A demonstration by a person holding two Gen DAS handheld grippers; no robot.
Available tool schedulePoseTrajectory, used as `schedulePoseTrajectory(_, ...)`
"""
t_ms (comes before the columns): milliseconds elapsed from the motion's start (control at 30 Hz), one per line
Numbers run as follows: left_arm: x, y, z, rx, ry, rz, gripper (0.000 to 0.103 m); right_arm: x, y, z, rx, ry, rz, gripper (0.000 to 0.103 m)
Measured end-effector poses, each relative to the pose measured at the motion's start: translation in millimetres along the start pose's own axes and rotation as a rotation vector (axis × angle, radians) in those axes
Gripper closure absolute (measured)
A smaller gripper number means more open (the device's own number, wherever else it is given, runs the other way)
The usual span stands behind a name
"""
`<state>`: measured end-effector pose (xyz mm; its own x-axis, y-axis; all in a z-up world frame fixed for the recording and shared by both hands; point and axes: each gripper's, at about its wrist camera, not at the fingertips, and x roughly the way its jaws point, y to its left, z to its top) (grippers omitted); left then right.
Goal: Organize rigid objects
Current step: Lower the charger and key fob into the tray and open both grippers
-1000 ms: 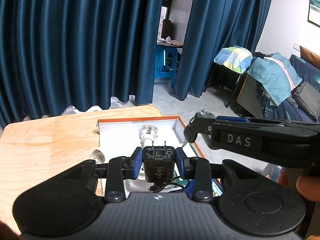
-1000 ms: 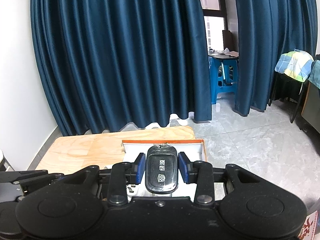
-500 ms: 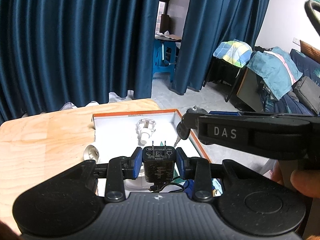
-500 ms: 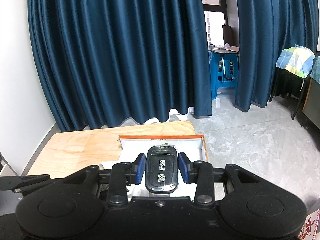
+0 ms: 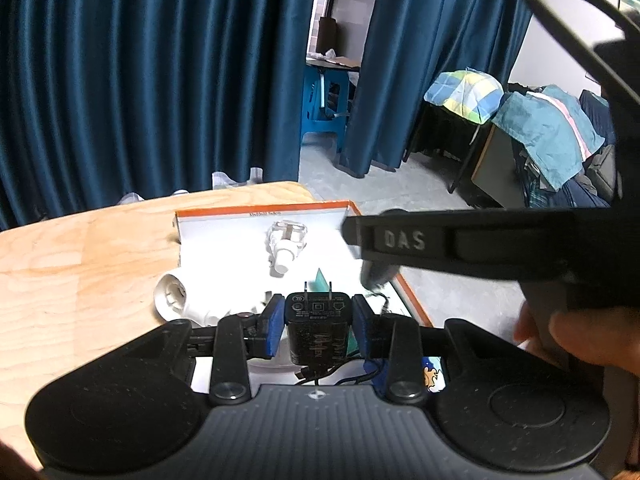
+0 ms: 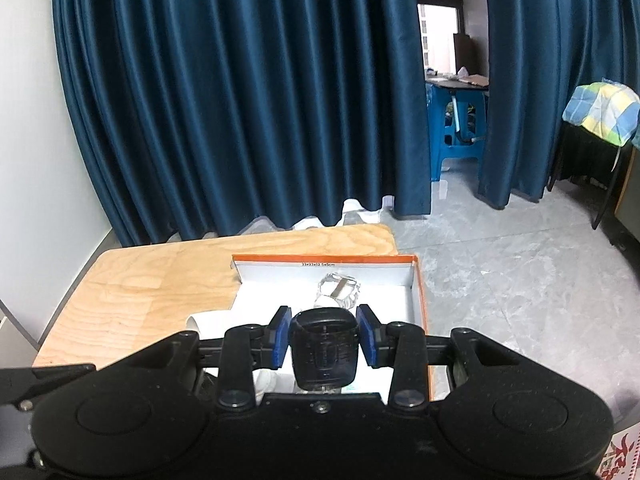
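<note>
Left gripper clamps black charger; right gripper grasps dark key fob.
Both hover over orange-rimmed box; clear bottle already inside, these two unplaced.

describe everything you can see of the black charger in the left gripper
The black charger is a small boxy plug adapter with a matte, plastic-looking shell. Two flat metal prongs stand on its far end, pointing away from the camera. Its top face carries pale printed marks and lettering too small to read. The blue pads of the left gripper press on its two sides, holding it above the white inside of the orange-edged box. A thin black cable runs from its near end.
</note>
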<state>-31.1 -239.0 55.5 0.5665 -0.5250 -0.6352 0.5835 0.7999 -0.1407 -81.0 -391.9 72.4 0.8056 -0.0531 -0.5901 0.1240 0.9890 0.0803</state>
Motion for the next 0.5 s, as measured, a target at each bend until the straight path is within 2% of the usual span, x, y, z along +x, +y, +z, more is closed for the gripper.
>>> schedulePoseTrajectory(233,14,1,-4,-0.020,0.041,-0.049,0.064,25,-7,8,0.024,0.030,0.022,0.058)
schedulePoseTrajectory(300,13,3,-4,-0.042,0.037,-0.060,0.048,26,-9,9,0.038,0.020,0.024,0.045)
schedulePoseTrajectory(433,9,3,-5,-0.037,0.040,-0.037,0.043,16,-13,7,0.050,0.005,0.005,0.045)
schedulePoseTrajectory(500,2,1,-5,-0.037,0.032,-0.009,0.034,7,-13,6,0.049,-0.005,-0.009,0.045)
